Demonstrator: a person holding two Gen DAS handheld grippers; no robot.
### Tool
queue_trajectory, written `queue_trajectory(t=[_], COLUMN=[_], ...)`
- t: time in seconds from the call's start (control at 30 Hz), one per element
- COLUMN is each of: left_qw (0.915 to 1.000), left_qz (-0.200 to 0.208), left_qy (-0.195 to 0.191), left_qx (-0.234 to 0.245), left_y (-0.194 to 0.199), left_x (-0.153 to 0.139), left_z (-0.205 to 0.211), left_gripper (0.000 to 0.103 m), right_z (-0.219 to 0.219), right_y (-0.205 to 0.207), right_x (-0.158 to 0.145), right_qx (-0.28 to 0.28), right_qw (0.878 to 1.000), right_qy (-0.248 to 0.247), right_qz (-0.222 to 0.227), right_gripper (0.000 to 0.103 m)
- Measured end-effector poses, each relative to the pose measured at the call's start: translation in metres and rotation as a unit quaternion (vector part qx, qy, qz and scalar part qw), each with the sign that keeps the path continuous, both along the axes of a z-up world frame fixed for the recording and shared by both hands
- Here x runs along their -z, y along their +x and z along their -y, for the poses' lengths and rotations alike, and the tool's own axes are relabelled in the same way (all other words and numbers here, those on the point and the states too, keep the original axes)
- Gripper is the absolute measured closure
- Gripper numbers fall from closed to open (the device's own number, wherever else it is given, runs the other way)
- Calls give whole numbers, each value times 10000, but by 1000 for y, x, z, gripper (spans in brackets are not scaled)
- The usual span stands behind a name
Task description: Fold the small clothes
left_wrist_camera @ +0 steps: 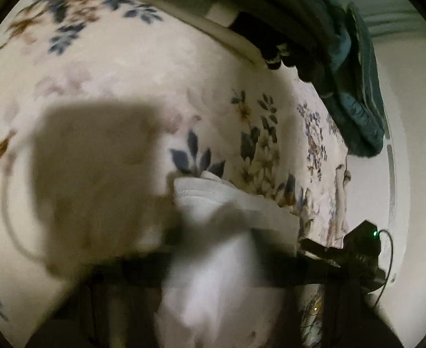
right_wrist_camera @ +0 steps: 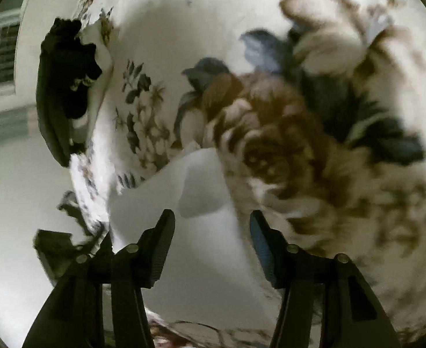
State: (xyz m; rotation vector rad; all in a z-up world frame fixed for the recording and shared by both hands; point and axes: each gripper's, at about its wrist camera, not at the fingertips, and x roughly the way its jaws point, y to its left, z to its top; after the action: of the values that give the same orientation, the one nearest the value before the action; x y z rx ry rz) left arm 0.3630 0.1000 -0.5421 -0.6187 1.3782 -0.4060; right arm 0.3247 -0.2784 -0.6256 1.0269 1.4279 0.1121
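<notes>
A small white garment (left_wrist_camera: 218, 261) hangs in front of the left wrist camera and covers the left gripper, whose fingers are hidden and blurred; its hemmed edge (left_wrist_camera: 195, 194) is lifted above the floral bedspread (left_wrist_camera: 126, 87). The right gripper shows at the right of the left wrist view (left_wrist_camera: 355, 249). In the right wrist view the same white garment (right_wrist_camera: 207, 232) lies between the right gripper's (right_wrist_camera: 211, 220) two spread fingers (right_wrist_camera: 163, 240), which stand apart on either side of the cloth.
The floral bedspread (right_wrist_camera: 299, 130) fills both views. A pile of dark and teal clothes (left_wrist_camera: 343, 66) lies at the bed's far edge; it also shows in the right wrist view (right_wrist_camera: 65, 81). White wall (left_wrist_camera: 410, 145) and floor lie beyond the bed edge.
</notes>
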Motion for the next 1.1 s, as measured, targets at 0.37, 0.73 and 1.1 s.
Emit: queue_trajectory(t=[0.37,0.73,1.1], left_qw=[9999,9986,9939], left_qz=[-34,-235,-127], left_qy=[-109,92,603], left_qx=[45,459,910], left_y=[-52,-130,-127], left_x=[-26,-4,-11], left_z=[-38,-11,-27], left_gripper=[56,99,102], right_z=[-9,-25,-21], right_y=[-20,-111,-123], right_x=[-23,7,-12], right_qx=[-393,-1205,-1029], right_qw=[9978,9896,9896], right_qy=[-471,-79,-699], right_qz=[-249,-785,-715], right_gripper=[60,47,99])
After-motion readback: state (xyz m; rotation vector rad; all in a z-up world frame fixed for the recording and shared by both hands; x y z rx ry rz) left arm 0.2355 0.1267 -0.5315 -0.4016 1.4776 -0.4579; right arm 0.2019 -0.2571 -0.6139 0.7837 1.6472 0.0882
